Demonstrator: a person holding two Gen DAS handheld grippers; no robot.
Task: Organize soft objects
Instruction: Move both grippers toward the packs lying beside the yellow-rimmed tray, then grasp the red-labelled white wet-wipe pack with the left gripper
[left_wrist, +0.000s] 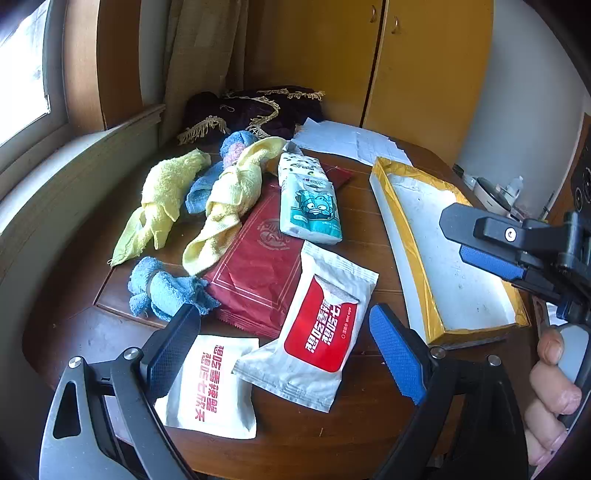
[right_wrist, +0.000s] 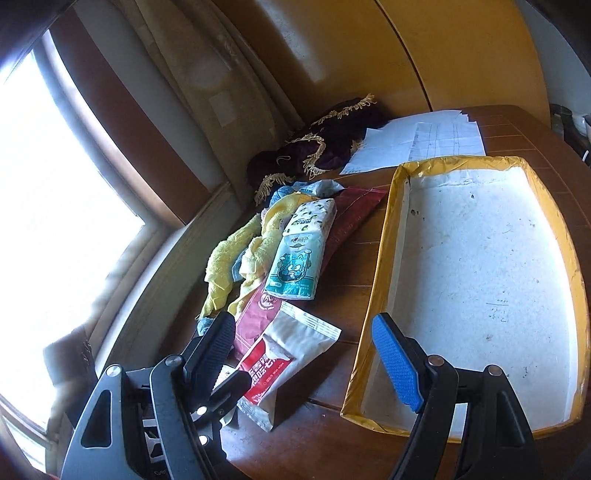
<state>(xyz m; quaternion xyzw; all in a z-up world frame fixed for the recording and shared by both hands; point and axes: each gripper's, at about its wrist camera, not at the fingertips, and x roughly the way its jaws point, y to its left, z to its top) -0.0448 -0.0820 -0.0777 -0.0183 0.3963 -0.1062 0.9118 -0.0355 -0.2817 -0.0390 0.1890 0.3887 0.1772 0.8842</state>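
Only the left wrist view shows the small white sachet (left_wrist: 214, 387) between the wide-open, empty left gripper (left_wrist: 284, 354). The red-labelled wipes pack (right_wrist: 284, 365) lies lengthwise toward the window-side cloths, beside the yellow-rimmed tray (right_wrist: 373, 295); right gripper (right_wrist: 306, 354) gapes empty

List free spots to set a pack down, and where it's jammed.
Free: the whole floor of the gold-rimmed tray, and the bare wood strip between the tray and the teal tissue pack. Crowded: the window side, where yellow towels, blue cloths, red pouch and wet-wipe packs overlap.
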